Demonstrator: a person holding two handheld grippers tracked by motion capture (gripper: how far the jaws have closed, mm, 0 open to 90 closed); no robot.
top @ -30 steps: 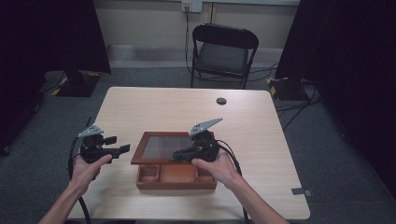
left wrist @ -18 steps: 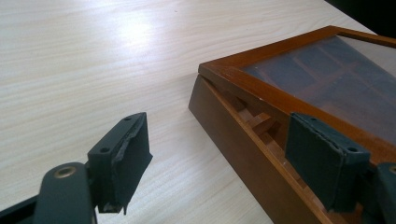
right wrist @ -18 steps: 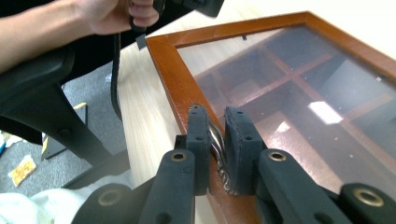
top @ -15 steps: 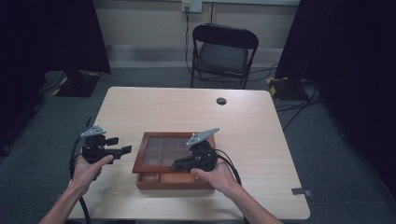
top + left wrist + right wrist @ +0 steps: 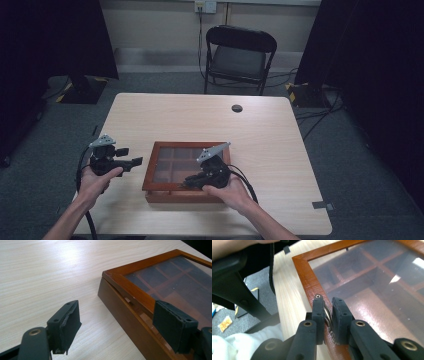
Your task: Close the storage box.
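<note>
The pale wood-grain surface (image 5: 260, 130) carries my flat brown wooden box with its glass-paned hinged lid (image 5: 186, 165), at lower centre of the high view. My right claw (image 5: 327, 315) is pinched nearly shut on the small twisted metal handle (image 5: 328, 319) at the lid's front rail, the lid just ajar. My left claw (image 5: 120, 322) gapes wide and holds nothing, beside the box's corner. If that thin handle slips, I expect the pane slams down; an unbraced box could skid.

High view overhead; gripper views close (shared box (image 5: 185, 172))
</note>
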